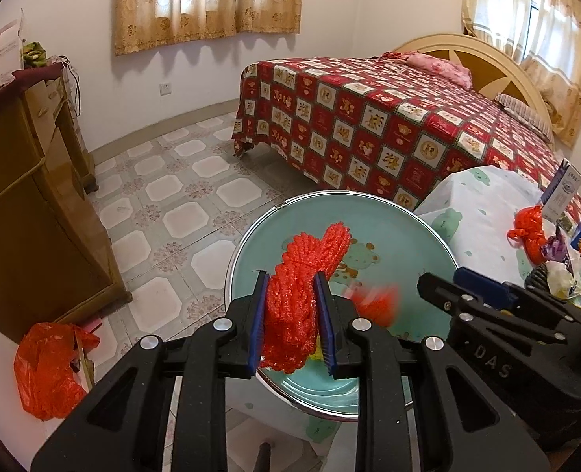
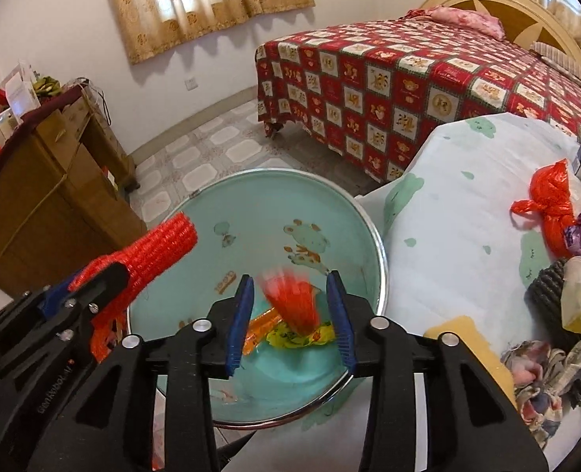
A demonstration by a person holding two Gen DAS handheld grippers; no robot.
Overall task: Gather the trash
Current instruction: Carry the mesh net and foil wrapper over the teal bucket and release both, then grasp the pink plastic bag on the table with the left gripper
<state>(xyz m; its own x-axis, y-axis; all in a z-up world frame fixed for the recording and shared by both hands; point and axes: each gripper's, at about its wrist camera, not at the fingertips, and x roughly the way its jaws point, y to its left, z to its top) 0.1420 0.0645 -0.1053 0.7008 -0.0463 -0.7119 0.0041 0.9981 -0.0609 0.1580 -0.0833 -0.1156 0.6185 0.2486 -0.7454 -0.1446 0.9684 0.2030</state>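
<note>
Holding a bunched red plastic mesh net (image 1: 292,314) between the blue pads of the left gripper (image 1: 291,320), jaws narrow and pressing on the bundle from both sides. Hanging above the round turquoise basin with a shiny metal rim (image 1: 440,236) and a cartoon print on its floor. Running with its long axis along the fingers: one end pointing forward and slightly right past the fingertips, over the basin, the other end trailing back and down beneath the jaws. From the right wrist view, sticking up and to the right out of that gripper, the free end cut off flat.

Standing partly spread, the right gripper (image 2: 293,314), pads touching nothing. Blurring between them, a second red mesh piece (image 2: 296,301), loose over the basin, fanned out wider at the top. Lying beneath it on the basin floor, a yellow wrapper (image 2: 302,336) and an orange strip (image 2: 263,328).

Sitting just right of the basin, a table under a white cloth with green prints (image 2: 459,212), carrying a knotted red plastic bag (image 2: 552,204), crumpled wrappers and a yellow sponge (image 2: 463,328).
</note>
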